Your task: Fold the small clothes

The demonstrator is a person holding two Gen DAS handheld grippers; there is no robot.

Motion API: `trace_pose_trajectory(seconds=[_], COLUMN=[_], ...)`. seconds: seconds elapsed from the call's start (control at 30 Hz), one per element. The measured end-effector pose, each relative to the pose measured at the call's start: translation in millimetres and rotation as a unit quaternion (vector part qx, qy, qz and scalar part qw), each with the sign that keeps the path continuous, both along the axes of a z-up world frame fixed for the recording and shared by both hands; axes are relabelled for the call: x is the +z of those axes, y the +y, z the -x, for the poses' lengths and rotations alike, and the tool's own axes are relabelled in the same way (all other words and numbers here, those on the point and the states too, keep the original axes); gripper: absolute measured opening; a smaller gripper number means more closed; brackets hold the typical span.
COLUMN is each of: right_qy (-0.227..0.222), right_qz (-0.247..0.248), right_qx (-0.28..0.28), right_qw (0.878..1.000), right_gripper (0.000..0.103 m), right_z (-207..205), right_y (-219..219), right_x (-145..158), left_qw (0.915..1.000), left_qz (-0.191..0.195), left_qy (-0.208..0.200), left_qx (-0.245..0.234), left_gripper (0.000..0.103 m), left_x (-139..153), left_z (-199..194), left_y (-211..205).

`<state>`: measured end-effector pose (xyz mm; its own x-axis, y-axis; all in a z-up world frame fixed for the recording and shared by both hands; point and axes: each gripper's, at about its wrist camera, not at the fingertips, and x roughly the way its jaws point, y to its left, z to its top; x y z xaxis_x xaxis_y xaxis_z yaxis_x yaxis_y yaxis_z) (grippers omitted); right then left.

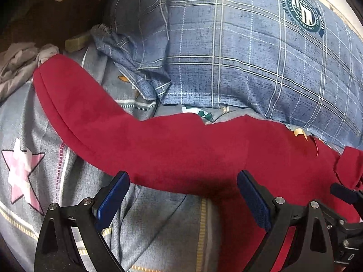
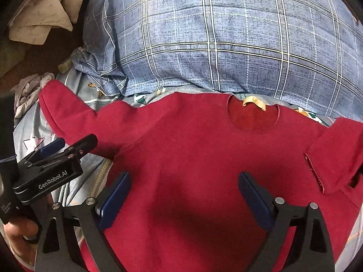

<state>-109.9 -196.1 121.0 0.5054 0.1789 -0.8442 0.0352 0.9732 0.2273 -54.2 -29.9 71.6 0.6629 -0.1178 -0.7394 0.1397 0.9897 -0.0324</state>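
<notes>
"GenRobot.AI" is showing in white on the left gripper's (image 2: 48,146) black body. A round green emblem (image 1: 302,11) is sitting on the checked pillow (image 1: 249,56), its lettering unreadable.

The shirt (image 2: 192,158) is matt red cloth, soft and faintly napped like fleece, with a glossy tan label (image 2: 254,102) at its neck. Behind the shirt, the pillow (image 2: 226,40) is woven blue checked cloth, matt with a denim-like grain. Under the shirt, the bed sheet (image 1: 158,226) is smooth grey printed cloth. The fingers (image 1: 113,199) carry ribbed matt blue pads on black matt plastic arms with 2 shiny metal pins each.
</notes>
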Motion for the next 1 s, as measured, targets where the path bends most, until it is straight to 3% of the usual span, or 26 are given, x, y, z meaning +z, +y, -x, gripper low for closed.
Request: trace_pose_trajectory(seconds=[0.23,0.73,0.87,1.0], right_qy=[-0.003,0.001,-0.016,-0.049], right_qz=[0.009,0.002,-0.005,-0.013], right_qx=[0.011,0.025,0.033,0.073], right_qw=[1.0,1.0,0.999,0.996], right_gripper=[0.094,0.091,0.088,0.086], right_z=[-9.6,-29.0,-43.8,-74.3], right_y=[11.1,30.6,33.9,50.0], right_x=[1.5,-2.8,13.1,45.2], left_qw=[1.0,0.9984,0.9976,0.9956], left_qz=[-0.001,0.044,0.036,0.059], left_qy=[0.0,0.006,0.026,0.047], left_qx=[0.005,0.036,0.053,0.056], left_gripper=[0.096,0.096,0.094,0.093], left_x=[-2.3,1.2,-5.0,-9.8], left_z=[-1.4,-5.3,-5.8,4.6], left_y=[7.5,32.8,42.4,49.7])
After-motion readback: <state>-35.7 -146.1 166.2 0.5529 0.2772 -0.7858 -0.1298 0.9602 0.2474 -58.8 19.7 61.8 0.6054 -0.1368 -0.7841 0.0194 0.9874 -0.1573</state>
